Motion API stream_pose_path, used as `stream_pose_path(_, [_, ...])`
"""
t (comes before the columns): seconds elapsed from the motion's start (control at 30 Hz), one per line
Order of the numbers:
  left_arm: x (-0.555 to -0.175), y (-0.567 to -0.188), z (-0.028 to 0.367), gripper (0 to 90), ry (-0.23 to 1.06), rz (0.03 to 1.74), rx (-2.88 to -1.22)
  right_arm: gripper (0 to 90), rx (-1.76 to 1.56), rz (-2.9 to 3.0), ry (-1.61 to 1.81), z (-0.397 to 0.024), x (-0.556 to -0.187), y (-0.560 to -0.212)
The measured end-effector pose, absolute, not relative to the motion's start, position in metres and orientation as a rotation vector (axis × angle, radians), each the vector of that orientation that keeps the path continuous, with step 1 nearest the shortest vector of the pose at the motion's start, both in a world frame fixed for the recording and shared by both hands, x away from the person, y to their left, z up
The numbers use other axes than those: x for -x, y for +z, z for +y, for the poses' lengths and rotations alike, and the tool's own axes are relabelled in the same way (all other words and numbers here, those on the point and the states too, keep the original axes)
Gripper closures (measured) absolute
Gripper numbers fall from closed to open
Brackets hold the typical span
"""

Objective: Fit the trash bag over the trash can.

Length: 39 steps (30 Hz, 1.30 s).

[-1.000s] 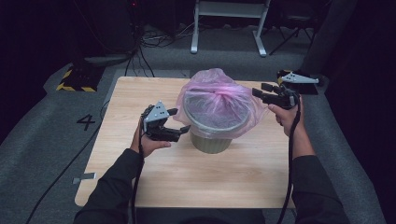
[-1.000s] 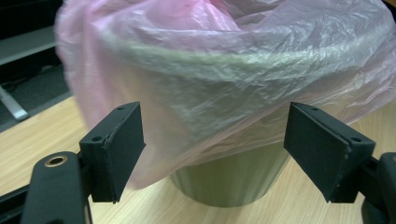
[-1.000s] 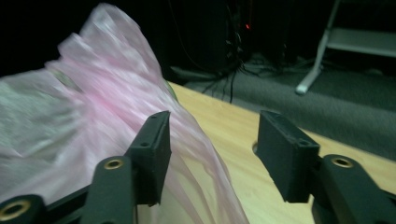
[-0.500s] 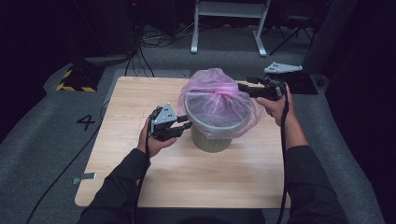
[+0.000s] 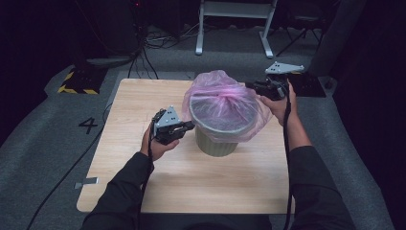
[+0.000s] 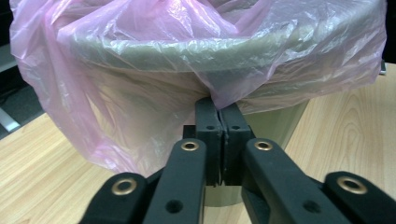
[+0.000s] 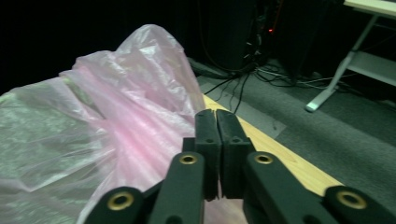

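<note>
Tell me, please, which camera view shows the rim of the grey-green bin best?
The high view: it looks down on the bin, so its whole round rim shows under the pink bag. The left gripper view shows one arc of the rim through the plastic from the side. The right gripper view gives a faint greenish patch behind the bag.

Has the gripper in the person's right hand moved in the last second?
Yes. The right gripper has slid left along the table's far edge, from beyond the right corner to the pink bag over the bin, its jaws closing.
</note>
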<state>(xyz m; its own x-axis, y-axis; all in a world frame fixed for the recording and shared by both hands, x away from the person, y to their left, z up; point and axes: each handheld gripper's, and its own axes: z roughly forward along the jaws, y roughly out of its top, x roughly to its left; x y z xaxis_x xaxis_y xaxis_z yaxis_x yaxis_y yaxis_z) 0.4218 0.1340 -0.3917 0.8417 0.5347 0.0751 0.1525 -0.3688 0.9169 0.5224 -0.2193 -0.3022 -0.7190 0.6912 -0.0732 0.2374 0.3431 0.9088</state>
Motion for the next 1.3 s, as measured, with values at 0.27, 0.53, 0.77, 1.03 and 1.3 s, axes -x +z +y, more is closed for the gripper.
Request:
stream_pose_path(0.27, [-0.423,-0.392,0.134,89.5,0.443,0.512,-1.932,67.0,-0.765,2.239,1.406,-0.213,-0.523,-0.3])
stream_pose_path(0.53, [-0.421,-0.392,0.133,89.9,0.446,0.502,-1.939,64.7,-0.694,2.334,1.357,-0.203,-0.522,-0.304])
stream_pose_path(0.77, [-0.42,-0.395,0.133,90.0,0.44,0.474,-1.976,90.0,-0.776,2.239,1.267,-0.206,-0.525,-0.304])
stream_pose_path(1.03, [-0.421,-0.399,0.143,90.0,0.418,0.462,-2.004,90.0,-0.888,2.216,1.227,-0.212,-0.54,-0.311])
stream_pose_path(1.3, [-0.427,-0.41,0.159,90.0,0.424,0.513,-2.032,90.0,-1.046,2.218,1.213,-0.229,-0.559,-0.335])
